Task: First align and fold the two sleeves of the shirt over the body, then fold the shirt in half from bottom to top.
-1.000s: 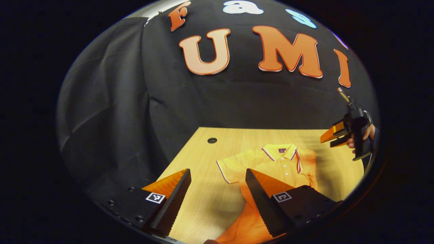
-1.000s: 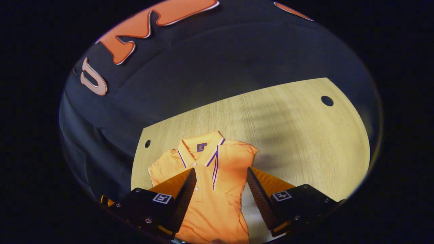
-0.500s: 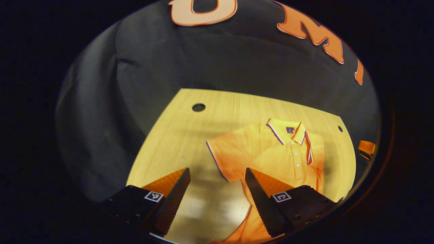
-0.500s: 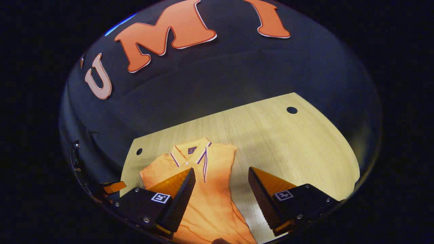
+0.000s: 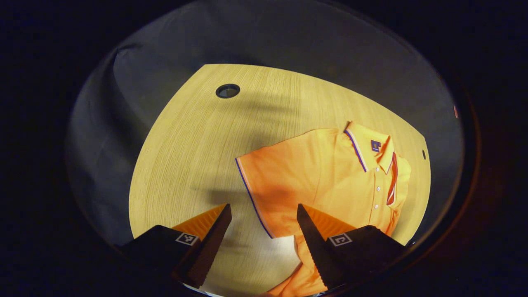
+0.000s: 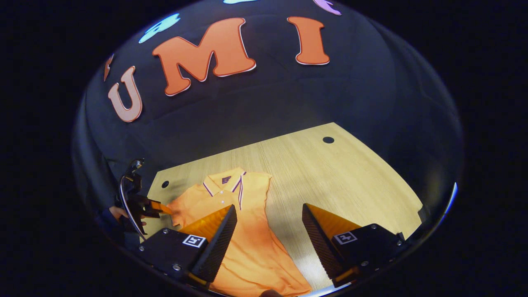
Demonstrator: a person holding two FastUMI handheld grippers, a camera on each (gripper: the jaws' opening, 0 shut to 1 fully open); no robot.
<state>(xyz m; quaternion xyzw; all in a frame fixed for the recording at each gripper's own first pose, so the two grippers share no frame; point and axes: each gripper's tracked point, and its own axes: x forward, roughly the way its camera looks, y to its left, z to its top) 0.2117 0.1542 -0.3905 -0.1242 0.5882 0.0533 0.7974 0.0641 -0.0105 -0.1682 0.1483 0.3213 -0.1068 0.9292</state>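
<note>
While the orange polo shirt (image 5: 330, 177) lies flat on the wooden table (image 5: 198, 136), collar toward the table's far edge, one sleeve appears already folded over the body and the other sleeve (image 5: 268, 181) is spread out toward the table's left side. In the left gripper view, the left gripper (image 5: 264, 231) hovers above the striped cuff of that spread sleeve, jaws wide apart and holding nothing. In the right gripper view, the right gripper (image 6: 268, 231) hangs over the lower body of the shirt, jaws likewise apart and empty; the left gripper (image 6: 159, 207) shows there near the sleeve, held by a person's hand (image 6: 117, 213).

Judged from this position, the next step is gripping the spread sleeve. Risks: the jaws may close on the cuff edge only, so the fabric slips out on lifting; a grip that catches the body layer beneath would drag the whole shirt across the table and disturb the folded sleeve; an uneven pull would leave the sleeve misaligned.

No containers are present; the table carries the shirt.
</note>
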